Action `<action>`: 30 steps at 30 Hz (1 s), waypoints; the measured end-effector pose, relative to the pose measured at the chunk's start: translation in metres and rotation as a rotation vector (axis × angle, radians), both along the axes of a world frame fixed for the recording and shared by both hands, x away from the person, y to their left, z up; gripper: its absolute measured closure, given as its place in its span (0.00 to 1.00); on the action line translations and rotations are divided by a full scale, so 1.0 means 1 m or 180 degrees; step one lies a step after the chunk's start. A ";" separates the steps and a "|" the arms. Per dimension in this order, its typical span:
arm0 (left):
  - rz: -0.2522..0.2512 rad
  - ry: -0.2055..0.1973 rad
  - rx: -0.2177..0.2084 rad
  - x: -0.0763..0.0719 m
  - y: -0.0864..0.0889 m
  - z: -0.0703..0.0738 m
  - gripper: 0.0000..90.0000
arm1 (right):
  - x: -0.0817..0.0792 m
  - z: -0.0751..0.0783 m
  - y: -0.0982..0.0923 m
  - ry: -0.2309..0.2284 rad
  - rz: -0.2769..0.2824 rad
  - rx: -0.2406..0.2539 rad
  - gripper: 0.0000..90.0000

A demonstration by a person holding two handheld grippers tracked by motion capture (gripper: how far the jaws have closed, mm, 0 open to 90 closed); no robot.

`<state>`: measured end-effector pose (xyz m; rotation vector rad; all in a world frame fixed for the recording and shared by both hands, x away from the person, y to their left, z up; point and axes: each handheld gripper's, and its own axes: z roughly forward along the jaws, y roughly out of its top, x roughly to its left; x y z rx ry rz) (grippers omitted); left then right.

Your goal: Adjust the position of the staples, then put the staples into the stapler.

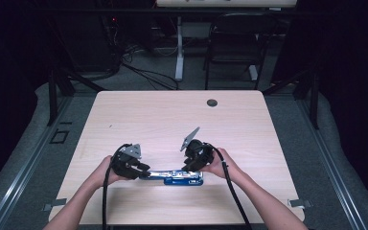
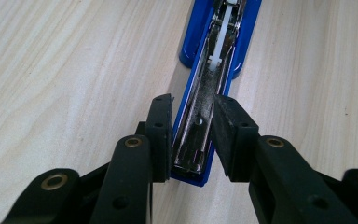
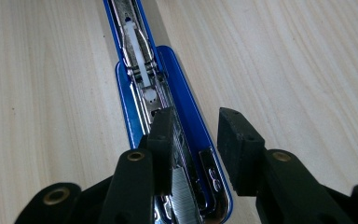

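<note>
Pale wood tabletop (image 1: 172, 115), blue metal stapler (image 1: 184, 179) opened flat at 6 o'clock: rigid, slick chrome, so left gripper (image 2: 193, 135) pinches its rail end while right gripper (image 3: 193, 140) straddles the base, jaws loose.

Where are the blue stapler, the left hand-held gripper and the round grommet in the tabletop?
stapler (image 2: 200, 135), left gripper view, on its open metal channel.
left hand-held gripper (image 2: 193, 109), left gripper view, midway between its fingertips.
grommet (image 1: 212, 102), high view, on its dark centre.

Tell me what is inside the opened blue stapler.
Inside the stapler lies a shiny metal channel with a white plastic pusher along it. The right gripper's jaws cover part of the near end, so any staples there stay hidden.
</note>
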<state>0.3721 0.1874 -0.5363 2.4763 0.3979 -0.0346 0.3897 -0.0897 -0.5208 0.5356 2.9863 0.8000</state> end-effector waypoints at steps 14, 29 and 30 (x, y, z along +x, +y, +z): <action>-0.0009 0.0001 -0.0002 0.000 0.000 0.000 0.77 | -0.002 0.004 0.003 0.0000 -0.0029 0.0101 0.71; -0.0015 -0.0005 -0.0003 0.000 0.000 0.000 0.76 | -0.008 0.007 0.008 -0.0063 0.0027 0.0206 0.89; -0.0014 -0.0006 -0.0004 0.000 0.000 0.001 0.76 | -0.009 0.007 0.010 -0.0076 0.0038 0.0212 0.91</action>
